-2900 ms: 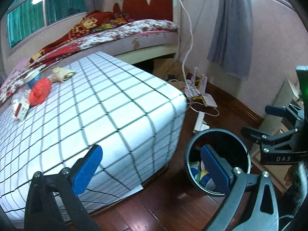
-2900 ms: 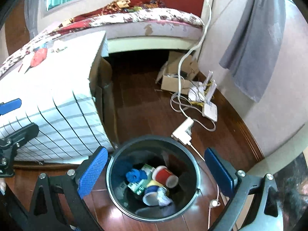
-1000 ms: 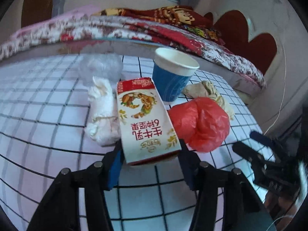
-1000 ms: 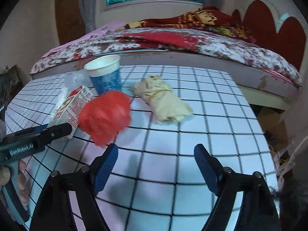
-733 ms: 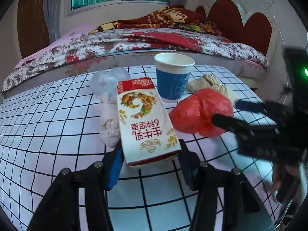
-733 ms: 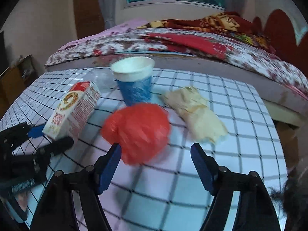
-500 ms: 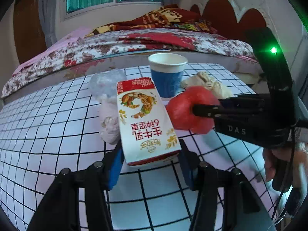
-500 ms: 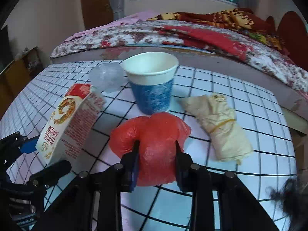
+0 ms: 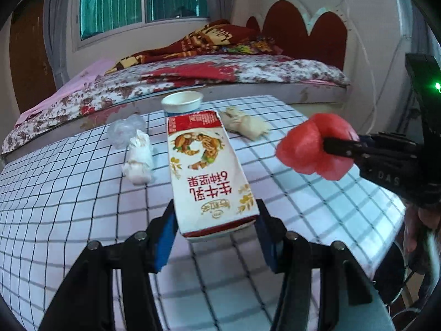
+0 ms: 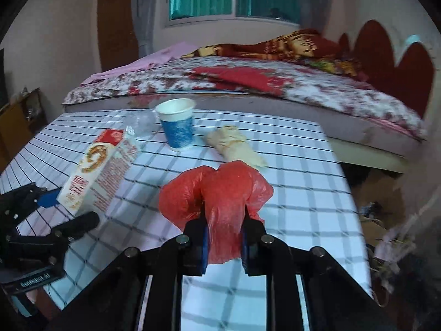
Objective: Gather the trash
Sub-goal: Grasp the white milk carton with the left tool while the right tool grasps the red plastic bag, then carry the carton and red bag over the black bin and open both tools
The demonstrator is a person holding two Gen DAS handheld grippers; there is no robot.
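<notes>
Lifted off the cloth, one red bag (image 10: 220, 201) pinched in right claw (image 10: 224, 244), one carton (image 9: 210, 176) gripped by left claw (image 9: 215, 244), perhaps four scraps remaining.

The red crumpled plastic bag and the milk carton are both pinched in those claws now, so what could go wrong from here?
1. The right gripper pinches only part of the soft red crumpled plastic bag; thin film might slip out while it is carried.
2. The left gripper holds the white and red milk carton by its near end only, so the long carton might tilt or swing.
3. The blue paper cup stands upright close behind; a sweeping carton could topple it.
</notes>
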